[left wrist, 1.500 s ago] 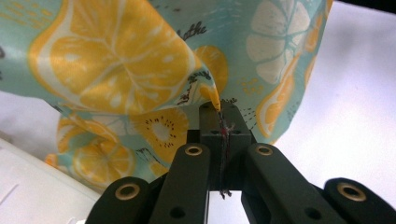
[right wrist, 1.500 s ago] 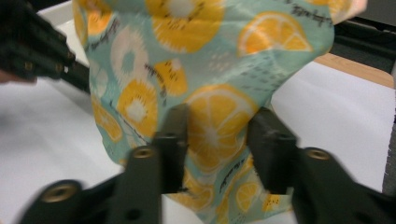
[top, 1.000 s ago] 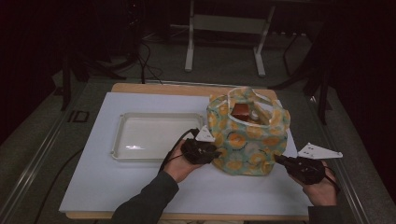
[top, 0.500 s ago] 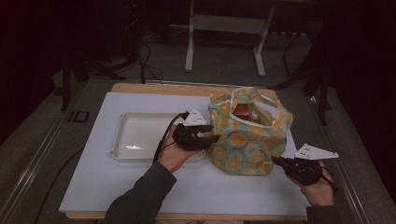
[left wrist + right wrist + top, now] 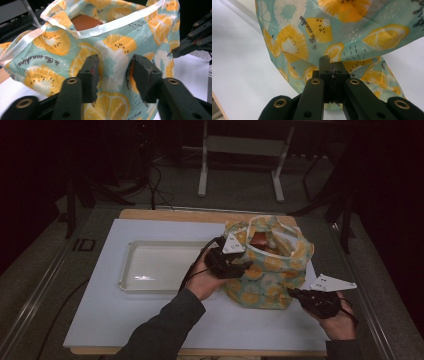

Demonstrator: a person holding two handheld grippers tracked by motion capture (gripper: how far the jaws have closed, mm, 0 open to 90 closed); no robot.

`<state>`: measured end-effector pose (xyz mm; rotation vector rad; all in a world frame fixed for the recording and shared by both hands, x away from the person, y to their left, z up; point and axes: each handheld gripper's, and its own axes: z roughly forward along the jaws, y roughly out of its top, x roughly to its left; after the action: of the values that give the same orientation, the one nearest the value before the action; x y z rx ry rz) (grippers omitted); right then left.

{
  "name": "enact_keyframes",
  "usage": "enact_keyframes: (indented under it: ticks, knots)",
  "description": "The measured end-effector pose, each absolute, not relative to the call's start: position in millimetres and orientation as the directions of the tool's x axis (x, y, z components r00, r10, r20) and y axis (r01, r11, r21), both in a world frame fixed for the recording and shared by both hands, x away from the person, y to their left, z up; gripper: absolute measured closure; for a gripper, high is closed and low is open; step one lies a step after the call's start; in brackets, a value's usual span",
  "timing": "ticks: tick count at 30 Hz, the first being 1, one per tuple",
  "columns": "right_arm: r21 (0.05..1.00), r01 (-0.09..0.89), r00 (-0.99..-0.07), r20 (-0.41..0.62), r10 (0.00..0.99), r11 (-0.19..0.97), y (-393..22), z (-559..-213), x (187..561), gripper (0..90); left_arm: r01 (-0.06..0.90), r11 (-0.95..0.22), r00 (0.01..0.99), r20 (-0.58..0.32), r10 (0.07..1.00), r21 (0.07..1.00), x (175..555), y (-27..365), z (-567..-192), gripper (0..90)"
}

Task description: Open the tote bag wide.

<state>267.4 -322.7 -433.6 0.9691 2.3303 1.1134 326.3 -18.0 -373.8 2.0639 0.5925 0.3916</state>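
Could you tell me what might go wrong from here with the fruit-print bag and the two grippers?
1. The left gripper has its jaws apart against the bag wall, having just been opening and closing; closing here may catch only loose fabric and slip.
2. The right gripper is shut on the bag's lower edge; pulling could tip the brown item inside.
3. A tipped bag might slide toward the clear tray beside it.
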Motion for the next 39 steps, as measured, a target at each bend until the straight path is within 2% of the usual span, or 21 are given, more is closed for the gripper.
enact_keyframes:
  ticks: [8, 12, 15, 18, 25, 28, 32, 34, 39]
  knots:
    - [0.791, 0.422, -0.685, -0.041, 0.727, 0.442, -322, -436, 268, 89.1, 0.206, -0.417, 0.828, 0.07, 0.557, 0.885, 317, -9, -363, 81.8]
    - [0.793, 0.424, -0.683, -0.037, 0.73, 0.437, -320, -435, 269, 88.9, 0.187, -0.419, 0.842, 0.075, 0.534, 0.888, 311, -9, -358, 88.7]
    - [0.792, 0.425, -0.683, -0.036, 0.729, 0.438, -318, -436, 270, 88.9, 0.185, -0.433, 0.834, 0.092, 0.543, 0.882, 312, -11, -357, 88.5]
    - [0.792, 0.423, -0.687, -0.036, 0.726, 0.44, -317, -436, 269, 88.9, 0.216, -0.423, 0.819, 0.073, 0.57, 0.88, 318, -12, -357, 77.3]
    - [0.792, 0.424, -0.688, -0.034, 0.725, 0.439, -319, -438, 269, 88.9, 0.269, -0.401, 0.786, 0.041, 0.616, 0.876, 326, -20, -356, 43.3]
    - [0.792, 0.422, -0.69, -0.034, 0.723, 0.441, -318, -438, 269, 88.6, 0.316, -0.372, 0.784, -0.019, 0.621, 0.873, 332, -24, -356, 39.1]
    - [0.79, 0.426, -0.69, -0.031, 0.723, 0.44, -317, -439, 269, 87.8, 0.369, -0.36, 0.77, -0.065, 0.635, 0.857, 339, -32, -359, 38.4]
    - [0.792, 0.425, -0.69, -0.03, 0.723, 0.438, -317, -439, 269, 87.4, 0.401, -0.363, 0.765, -0.09, 0.637, 0.841, 342, -36, -362, 42.2]
    - [0.793, 0.426, -0.688, -0.028, 0.725, 0.435, -318, -440, 269, 87.0, 0.408, -0.371, 0.768, -0.094, 0.634, 0.834, 342, -38, -361, 66.5]
